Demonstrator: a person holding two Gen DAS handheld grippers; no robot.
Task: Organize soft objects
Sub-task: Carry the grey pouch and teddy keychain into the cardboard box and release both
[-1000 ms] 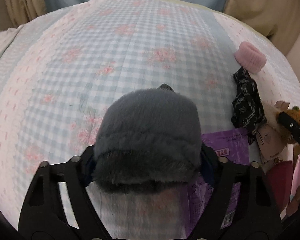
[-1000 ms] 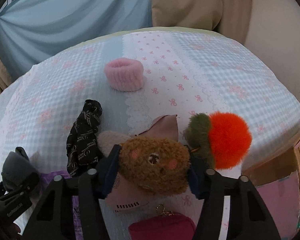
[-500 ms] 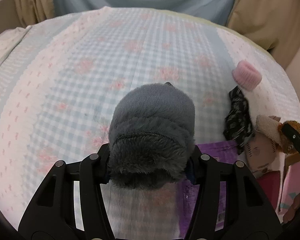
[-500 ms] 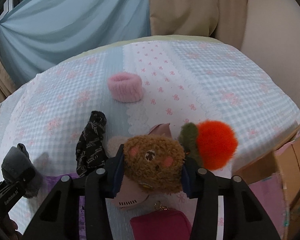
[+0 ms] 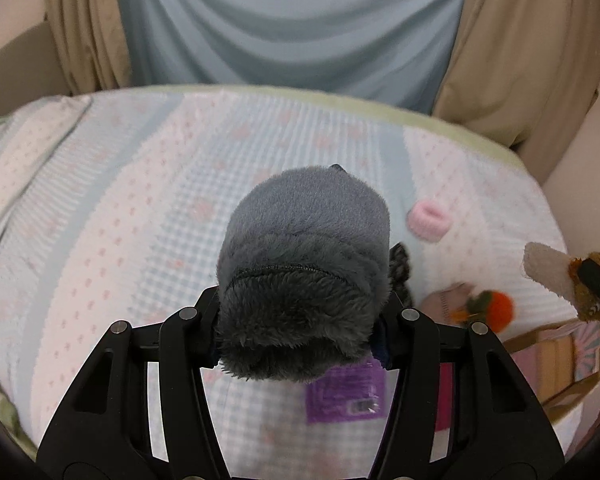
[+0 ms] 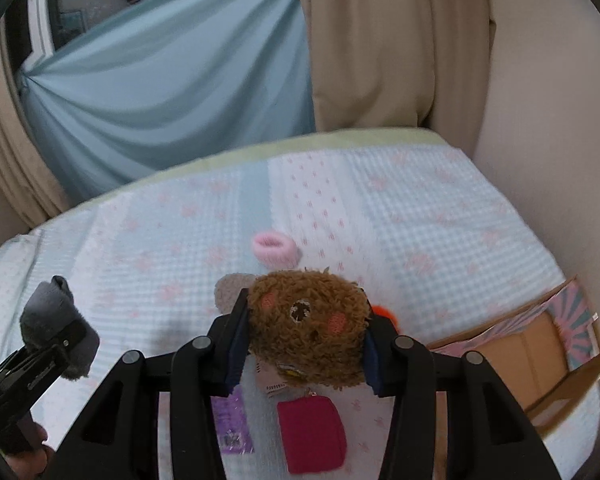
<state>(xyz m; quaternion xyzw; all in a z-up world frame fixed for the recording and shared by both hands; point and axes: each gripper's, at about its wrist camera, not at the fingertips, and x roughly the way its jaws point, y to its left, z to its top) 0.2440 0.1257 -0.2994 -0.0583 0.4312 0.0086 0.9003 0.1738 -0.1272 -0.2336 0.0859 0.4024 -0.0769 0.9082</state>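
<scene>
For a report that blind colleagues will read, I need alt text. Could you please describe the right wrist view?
The right tool grips a brown plush bear above a bed with a blue and pink checked cover. On the cover lie a pink fluffy ring, a red pouch and a purple packet; an open cardboard box sits at right. At left, the left tool holds a grey plush item.
</scene>
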